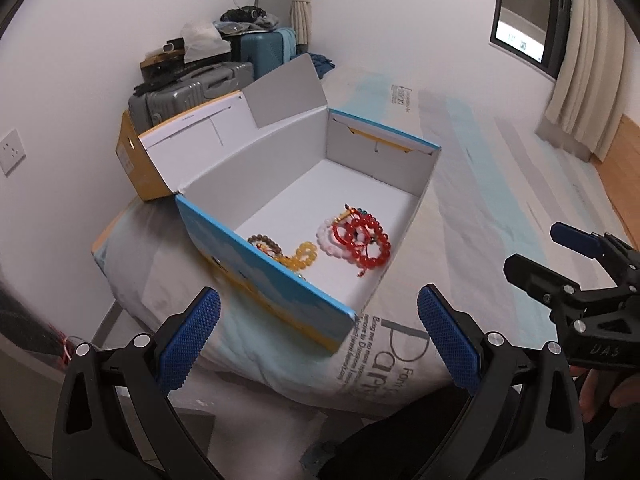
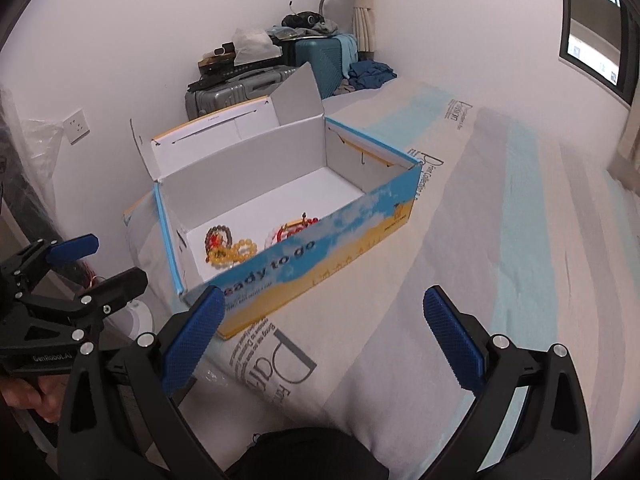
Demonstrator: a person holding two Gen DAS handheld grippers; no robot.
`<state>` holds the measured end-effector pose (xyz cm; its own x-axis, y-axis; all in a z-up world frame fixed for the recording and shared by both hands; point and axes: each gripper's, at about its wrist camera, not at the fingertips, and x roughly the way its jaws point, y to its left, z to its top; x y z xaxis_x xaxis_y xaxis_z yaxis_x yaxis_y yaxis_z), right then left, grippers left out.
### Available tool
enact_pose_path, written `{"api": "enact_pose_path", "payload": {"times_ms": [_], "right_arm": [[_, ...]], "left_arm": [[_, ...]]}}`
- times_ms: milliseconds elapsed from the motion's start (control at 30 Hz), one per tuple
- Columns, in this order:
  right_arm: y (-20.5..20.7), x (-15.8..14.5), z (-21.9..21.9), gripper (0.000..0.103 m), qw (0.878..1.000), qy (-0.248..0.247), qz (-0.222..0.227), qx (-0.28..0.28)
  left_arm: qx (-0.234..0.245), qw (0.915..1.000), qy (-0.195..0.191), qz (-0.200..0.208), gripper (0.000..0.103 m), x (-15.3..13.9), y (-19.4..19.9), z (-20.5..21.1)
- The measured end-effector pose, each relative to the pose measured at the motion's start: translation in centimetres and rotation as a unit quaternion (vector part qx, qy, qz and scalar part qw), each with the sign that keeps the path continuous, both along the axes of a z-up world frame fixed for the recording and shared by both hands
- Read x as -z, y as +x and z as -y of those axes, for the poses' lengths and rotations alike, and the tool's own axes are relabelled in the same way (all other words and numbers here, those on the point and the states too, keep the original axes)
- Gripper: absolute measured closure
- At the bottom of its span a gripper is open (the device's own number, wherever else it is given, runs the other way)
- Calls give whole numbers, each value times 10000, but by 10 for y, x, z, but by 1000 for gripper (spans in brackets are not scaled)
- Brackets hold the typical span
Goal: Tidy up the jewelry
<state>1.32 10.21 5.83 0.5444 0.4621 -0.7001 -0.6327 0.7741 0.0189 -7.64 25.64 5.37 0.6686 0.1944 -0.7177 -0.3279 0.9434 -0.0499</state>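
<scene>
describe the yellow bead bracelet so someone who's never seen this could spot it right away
Find the open cardboard box with the blue and yellow outside, lying on the bed. On its white floor, near the blue front wall, bracelets lie in two heaps. The yellow bead bracelet is in the left heap beside a brown bead bracelet; its translucent amber-yellow beads set it apart from the red bead bracelet heap to the right.

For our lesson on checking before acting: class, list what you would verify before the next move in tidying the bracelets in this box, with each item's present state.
1. Left gripper open and empty: ok.
2. Right gripper open and empty: ok.
3. Box lid folded back, inside reachable: ok.
4. Red bracelet, white bracelet and yellow bracelet inside the box: ok.
5. Bracelets separated: not ok, they overlap.
6. Any jewelry left outside the box: cannot tell.
</scene>
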Motion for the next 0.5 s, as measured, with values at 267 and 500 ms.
{"api": "enact_pose_path", "payload": {"times_ms": [267, 500], "right_arm": [[-9, 1, 1, 8, 10000, 28, 32, -23], [-11, 2, -1, 8, 10000, 10, 23, -55]], "left_arm": [[3, 10000, -7, 31, 6, 1, -7, 3], [-66, 9999, -77, 97, 6, 2, -10, 2]]}}
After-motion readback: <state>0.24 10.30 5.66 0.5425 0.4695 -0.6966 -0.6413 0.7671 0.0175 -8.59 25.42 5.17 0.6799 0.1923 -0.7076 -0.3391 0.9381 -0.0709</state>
